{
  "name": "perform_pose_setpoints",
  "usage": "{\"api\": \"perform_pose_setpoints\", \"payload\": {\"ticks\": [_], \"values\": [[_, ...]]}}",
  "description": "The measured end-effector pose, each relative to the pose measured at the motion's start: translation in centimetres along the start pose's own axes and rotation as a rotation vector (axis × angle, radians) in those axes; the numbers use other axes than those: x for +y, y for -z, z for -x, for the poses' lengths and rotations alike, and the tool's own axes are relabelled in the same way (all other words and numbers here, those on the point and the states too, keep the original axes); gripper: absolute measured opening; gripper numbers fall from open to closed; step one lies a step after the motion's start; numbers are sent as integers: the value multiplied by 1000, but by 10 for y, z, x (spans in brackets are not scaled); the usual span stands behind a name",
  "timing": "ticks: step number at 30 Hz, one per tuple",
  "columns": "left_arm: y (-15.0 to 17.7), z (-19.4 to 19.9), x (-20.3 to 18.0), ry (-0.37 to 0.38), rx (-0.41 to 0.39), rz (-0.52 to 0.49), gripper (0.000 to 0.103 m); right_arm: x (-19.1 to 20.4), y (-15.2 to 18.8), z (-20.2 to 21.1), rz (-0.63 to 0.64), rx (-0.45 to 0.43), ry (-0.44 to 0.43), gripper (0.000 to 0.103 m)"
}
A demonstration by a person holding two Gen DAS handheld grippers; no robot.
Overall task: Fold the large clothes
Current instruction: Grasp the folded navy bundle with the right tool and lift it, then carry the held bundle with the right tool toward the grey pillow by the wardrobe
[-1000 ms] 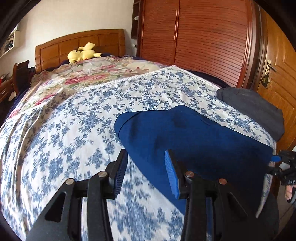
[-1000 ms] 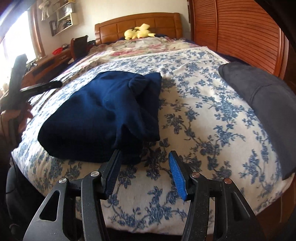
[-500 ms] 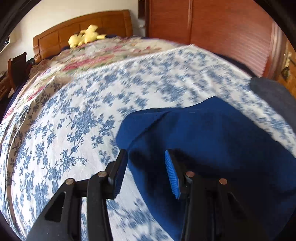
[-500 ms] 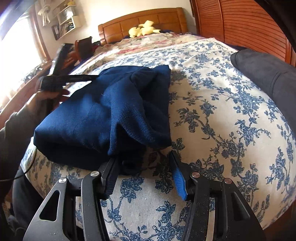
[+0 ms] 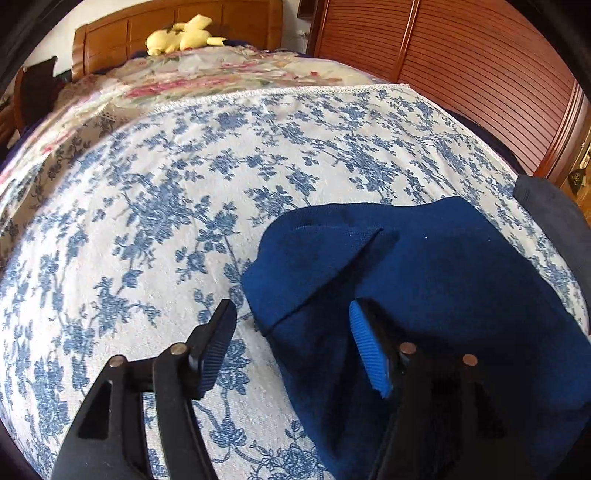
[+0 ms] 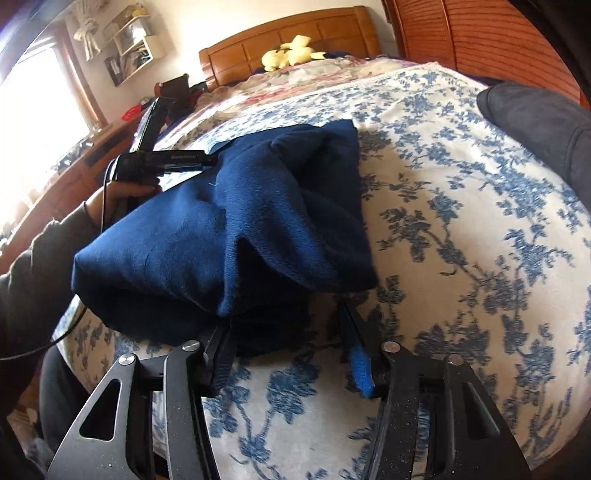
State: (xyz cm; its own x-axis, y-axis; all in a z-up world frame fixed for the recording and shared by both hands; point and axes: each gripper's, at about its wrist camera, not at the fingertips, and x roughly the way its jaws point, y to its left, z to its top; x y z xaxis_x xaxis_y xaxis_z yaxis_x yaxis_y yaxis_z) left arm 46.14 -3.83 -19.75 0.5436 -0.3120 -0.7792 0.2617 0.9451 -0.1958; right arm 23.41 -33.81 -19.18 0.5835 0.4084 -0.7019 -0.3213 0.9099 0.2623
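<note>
folded navy garment (image 6: 236, 229) on floral bedspread (image 5: 155, 206). left gripper (image 5: 295, 347), now lower and nearer, opening over its near-left corner; right gripper (image 6: 288, 350) closing around near-right edge, pads not yet pinching. next fold likely imminent.

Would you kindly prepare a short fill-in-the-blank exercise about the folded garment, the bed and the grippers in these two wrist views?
1. The folded garment is dark ____ in colour.
2. It lies on a white bedspread printed with blue ____.
3. A ____ plush toy rests by the wooden headboard.
4. The right gripper is closing at the garment's near edge, while the left gripper is ____.

Missing words: blue; flowers; yellow; opening
</note>
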Motion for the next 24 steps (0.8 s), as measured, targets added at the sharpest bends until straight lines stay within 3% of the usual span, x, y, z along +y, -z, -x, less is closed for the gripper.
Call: {"api": "perform_pose_setpoints", "payload": {"ticks": [1,5,7,12,16,24], "values": [[-1,-2,2,32,21,19,52,0,0,-1,-10,1,-54,27],[-4,0,-1,53,42,13,39,4,2,4,15,-32,-78,18],[-6,5,-5,44,37,0,17,-1,0,10,-19,-61,-112,13],[-8,32,-20,-4,8,-57,13,-7,-13,30,-2,-119,-107,9],[3,55,-32,20,-8,-87,13,-25,-37,62,19,-194,2,5],[15,47,-35,-27,12,-82,16,-49,-40,51,10,-121,68,9]]}}
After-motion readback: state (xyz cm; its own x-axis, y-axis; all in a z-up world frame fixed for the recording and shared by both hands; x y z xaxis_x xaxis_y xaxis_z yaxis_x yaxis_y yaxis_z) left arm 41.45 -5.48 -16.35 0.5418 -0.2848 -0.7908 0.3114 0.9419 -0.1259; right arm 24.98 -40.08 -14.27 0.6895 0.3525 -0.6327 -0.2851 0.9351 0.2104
